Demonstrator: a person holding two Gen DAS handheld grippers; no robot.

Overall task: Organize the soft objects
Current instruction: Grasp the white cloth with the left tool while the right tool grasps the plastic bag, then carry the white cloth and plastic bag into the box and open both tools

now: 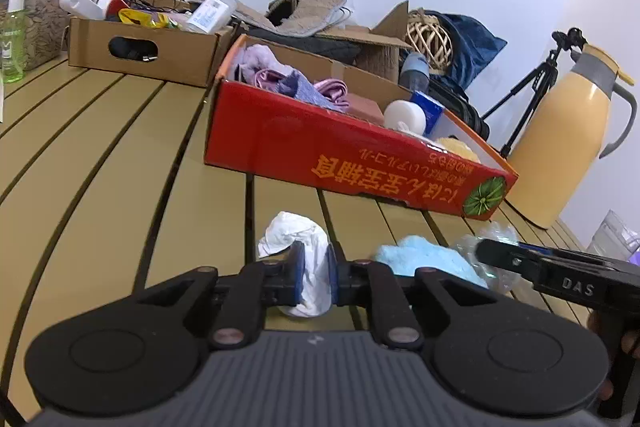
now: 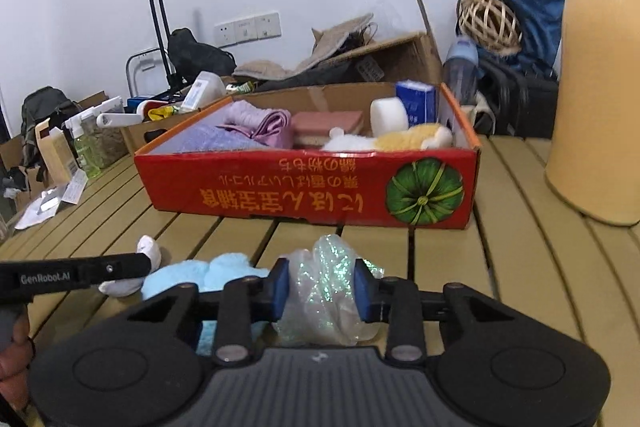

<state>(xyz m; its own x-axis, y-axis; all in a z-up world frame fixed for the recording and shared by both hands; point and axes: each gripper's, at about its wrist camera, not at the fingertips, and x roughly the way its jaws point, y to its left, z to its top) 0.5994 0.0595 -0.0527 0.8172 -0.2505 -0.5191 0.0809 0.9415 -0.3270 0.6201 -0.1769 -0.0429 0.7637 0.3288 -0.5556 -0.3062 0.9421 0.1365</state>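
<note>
My left gripper (image 1: 314, 267) is shut on a crumpled white cloth (image 1: 296, 231) on the slatted table; it also shows in the right wrist view (image 2: 150, 251). My right gripper (image 2: 320, 281) is shut on a glittery clear plastic wad (image 2: 326, 291), seen in the left wrist view (image 1: 492, 239) too. A light blue fluffy cloth (image 1: 424, 257) (image 2: 224, 273) lies between them on the table. The red cardboard box (image 2: 280, 187) (image 1: 320, 155) behind holds purple cloths (image 2: 256, 121), a pink sponge (image 2: 326, 123), a white block (image 2: 388, 115) and a yellow plush toy (image 2: 416, 139).
A yellow thermos jug (image 1: 560, 143) (image 2: 596, 87) stands right of the red box. A brown cardboard box (image 1: 140, 47) with bottles sits at back left. A green spray bottle (image 1: 12, 39) stands at far left. Bags, a wicker ball (image 2: 488, 19) and a tripod (image 1: 532, 83) crowd the back.
</note>
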